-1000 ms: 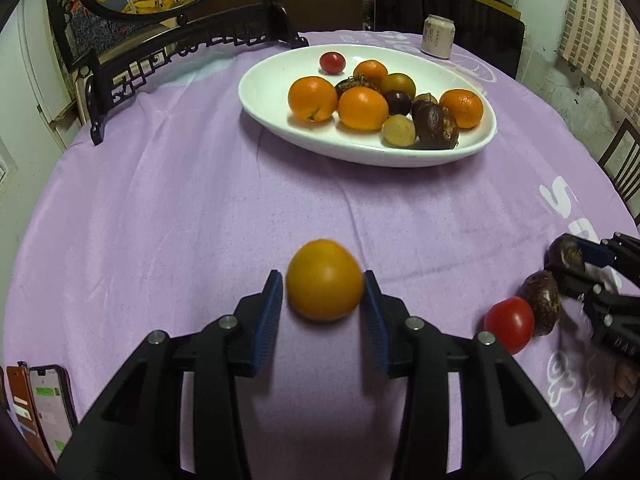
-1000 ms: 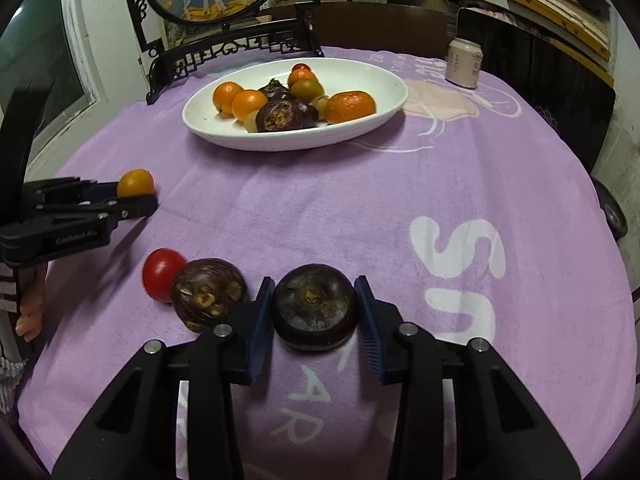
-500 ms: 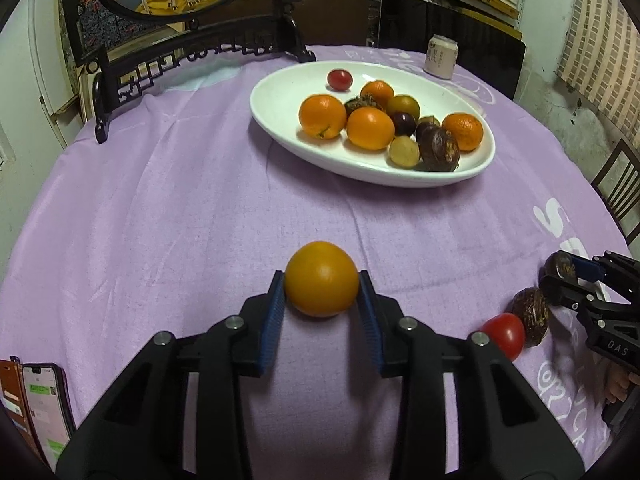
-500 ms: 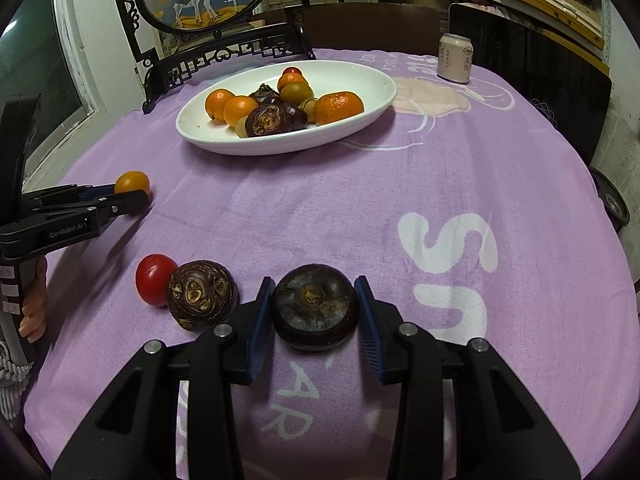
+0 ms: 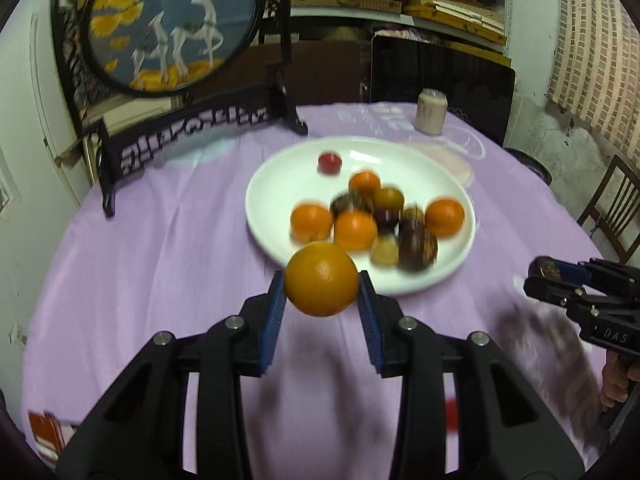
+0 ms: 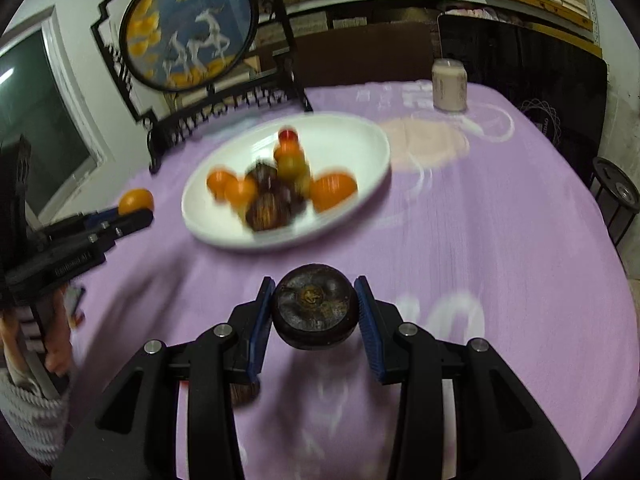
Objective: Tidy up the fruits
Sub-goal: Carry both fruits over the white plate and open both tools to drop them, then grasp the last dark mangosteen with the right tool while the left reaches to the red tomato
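Observation:
My left gripper (image 5: 322,304) is shut on an orange (image 5: 321,278) and holds it above the purple cloth, just short of the white oval plate (image 5: 280,168). The plate holds several oranges and dark fruits, and it also shows in the right wrist view (image 6: 352,136). My right gripper (image 6: 315,316) is shut on a dark mangosteen (image 6: 315,311), raised above the cloth in front of the plate. In the right wrist view the left gripper (image 6: 132,212) with its orange (image 6: 136,201) is at the left. In the left wrist view the right gripper (image 5: 548,276) is at the right.
A black carved stand (image 5: 188,136) with a round painted screen stands behind the plate. A pale can (image 5: 431,117) stands at the far side of the table. A red tomato (image 5: 451,414) and a dark fruit (image 6: 244,394) lie blurred on the cloth below the grippers.
Both grippers have lifted their fruit off the cloth and moved toward the plate. The tomato and the second dark fruit stay behind on the cloth.

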Available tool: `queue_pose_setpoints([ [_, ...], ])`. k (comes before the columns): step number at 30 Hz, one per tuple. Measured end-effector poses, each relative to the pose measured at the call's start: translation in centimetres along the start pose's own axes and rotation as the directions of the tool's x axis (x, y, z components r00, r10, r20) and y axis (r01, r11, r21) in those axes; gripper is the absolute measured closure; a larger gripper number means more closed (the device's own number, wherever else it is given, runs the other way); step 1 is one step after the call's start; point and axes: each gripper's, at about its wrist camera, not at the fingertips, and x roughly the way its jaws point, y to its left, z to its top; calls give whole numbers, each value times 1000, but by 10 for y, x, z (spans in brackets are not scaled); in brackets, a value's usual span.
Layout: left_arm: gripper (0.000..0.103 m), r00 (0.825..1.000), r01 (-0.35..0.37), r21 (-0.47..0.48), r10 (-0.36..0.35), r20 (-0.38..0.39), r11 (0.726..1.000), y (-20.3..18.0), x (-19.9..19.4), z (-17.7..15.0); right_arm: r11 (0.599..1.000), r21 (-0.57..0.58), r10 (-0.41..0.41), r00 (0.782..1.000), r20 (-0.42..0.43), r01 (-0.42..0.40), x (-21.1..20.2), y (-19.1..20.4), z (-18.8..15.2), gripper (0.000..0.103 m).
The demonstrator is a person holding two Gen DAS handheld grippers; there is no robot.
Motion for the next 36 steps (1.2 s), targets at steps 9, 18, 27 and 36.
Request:
queue_pose_setpoints([
  [9, 67, 1000, -3, -78, 1, -22, 997, 16, 60, 50, 990, 135, 33, 999, 31, -37, 57, -11, 79, 62],
  [18, 52, 997, -37, -120, 28, -77, 992, 36, 103, 54, 978, 205, 28, 999, 16, -30, 109, -27, 100, 60],
  [27, 44, 998, -25, -121, 18, -57, 992, 35, 93, 52, 972, 222, 73, 997, 27, -77, 94, -29, 96, 60],
  [36, 35, 999, -31, -109, 28, -31, 994, 32, 50, 18, 981, 173, 85, 996, 37, -91, 53, -10, 64, 43],
])
